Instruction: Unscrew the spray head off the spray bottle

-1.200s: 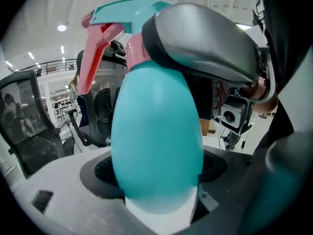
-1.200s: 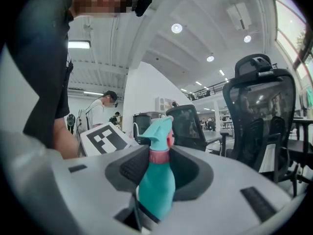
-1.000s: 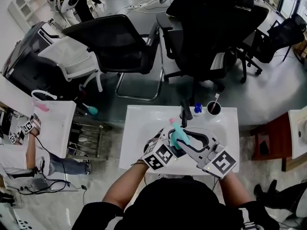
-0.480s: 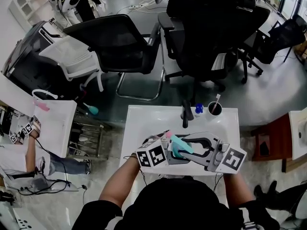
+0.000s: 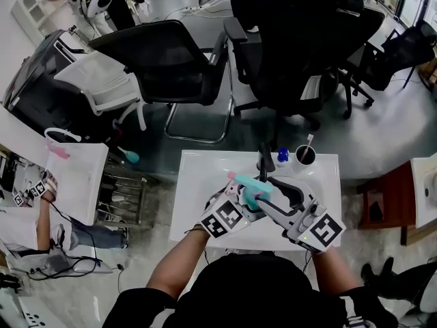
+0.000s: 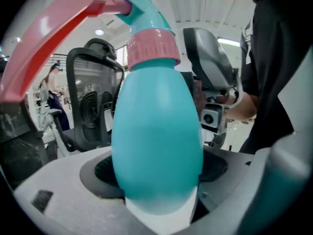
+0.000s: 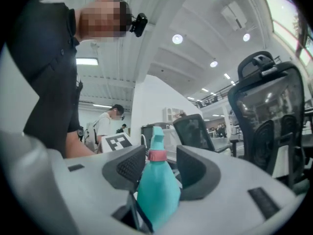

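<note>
White bench (image 5: pixel 198 183) sits right under your hands, a small top with its near-left part bare. You've got the spray bottle (image 5: pixel 254 188) held up off it, over the middle. The far edge carries a black upright piece (image 5: pixel 263 161), a small blue bottle (image 5: pixel 281 156) and a dark cup (image 5: pixel 304 154) with a stick in it, all close together. Left and right bench edges are open, with grey floor beside them. Past the far edge a mesh chair (image 5: pixel 171 60) and a high-back chair (image 5: pixel 300 39) stand close.

Left gripper (image 6: pixel 159 173): jaws wide, pads clamped on the bottle's teal belly, pink collar (image 6: pixel 152 47) and spray head seated on the neck.

Right gripper (image 7: pixel 160 169): jaws have just been opening and are now at their widest. The bottle is between them, with a gap either side of the collar.
</note>
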Available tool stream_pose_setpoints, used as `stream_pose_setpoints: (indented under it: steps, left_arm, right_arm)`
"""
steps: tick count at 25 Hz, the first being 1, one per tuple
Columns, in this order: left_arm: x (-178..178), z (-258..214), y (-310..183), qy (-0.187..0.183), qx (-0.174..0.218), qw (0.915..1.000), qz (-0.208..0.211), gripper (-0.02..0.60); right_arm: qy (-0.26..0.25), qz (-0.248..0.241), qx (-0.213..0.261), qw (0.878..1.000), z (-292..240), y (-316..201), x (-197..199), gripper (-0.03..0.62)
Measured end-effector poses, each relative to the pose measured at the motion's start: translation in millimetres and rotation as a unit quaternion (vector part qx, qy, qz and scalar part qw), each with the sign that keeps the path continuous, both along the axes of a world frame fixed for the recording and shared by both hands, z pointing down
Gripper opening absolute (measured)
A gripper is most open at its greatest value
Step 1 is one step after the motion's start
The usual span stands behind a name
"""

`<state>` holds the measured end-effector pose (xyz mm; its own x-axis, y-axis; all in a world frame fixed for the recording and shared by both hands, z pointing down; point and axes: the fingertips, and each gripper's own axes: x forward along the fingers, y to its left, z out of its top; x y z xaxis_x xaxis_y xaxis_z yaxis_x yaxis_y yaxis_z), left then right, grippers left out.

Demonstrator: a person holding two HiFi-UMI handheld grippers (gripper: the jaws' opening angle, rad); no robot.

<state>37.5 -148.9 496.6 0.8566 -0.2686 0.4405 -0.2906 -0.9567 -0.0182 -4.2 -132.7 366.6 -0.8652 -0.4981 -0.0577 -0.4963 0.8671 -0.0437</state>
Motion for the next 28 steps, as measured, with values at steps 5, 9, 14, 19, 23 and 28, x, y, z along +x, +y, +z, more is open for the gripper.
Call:
stream_pose_setpoints:
  steps: [5,9,14,19,23,28]
  left_arm:
    - [-13,13,-24,-0.017,-0.02,0.9938,-0.108,0.43]
    - [-16,27,-27,-0.047,-0.017,0.9892,-0.138,0.43]
    - [-12,29,-25,-0.061,-0.009,0.9883,-0.14,0.43]
    - [-8,24,-18,-0.049,-0.015,0.9924,-0.112,0.43]
    - [-3,12,-8,-0.028,-0.012,0.9975,-0.064,0.43]
    - [0,-4,6,-0.017,-0.003,0.9998,-0.007,0.43]
  right_arm:
    - [0.032,0.043,-0.017,0.998,13,-7,-3,0.187]
    - [0.045,0.054,-0.022,0.997,17,-11,-8,0.173]
    - [0.067,0.071,-0.023,0.995,22,-18,-11,0.166]
    - [0.07,0.065,-0.015,0.995,17,-18,-10,0.138]
    - [0.043,0.028,-0.014,0.999,6,-11,-8,0.137]
    - [0.005,-0.02,-0.02,1.0,-4,0,-4,0.135]
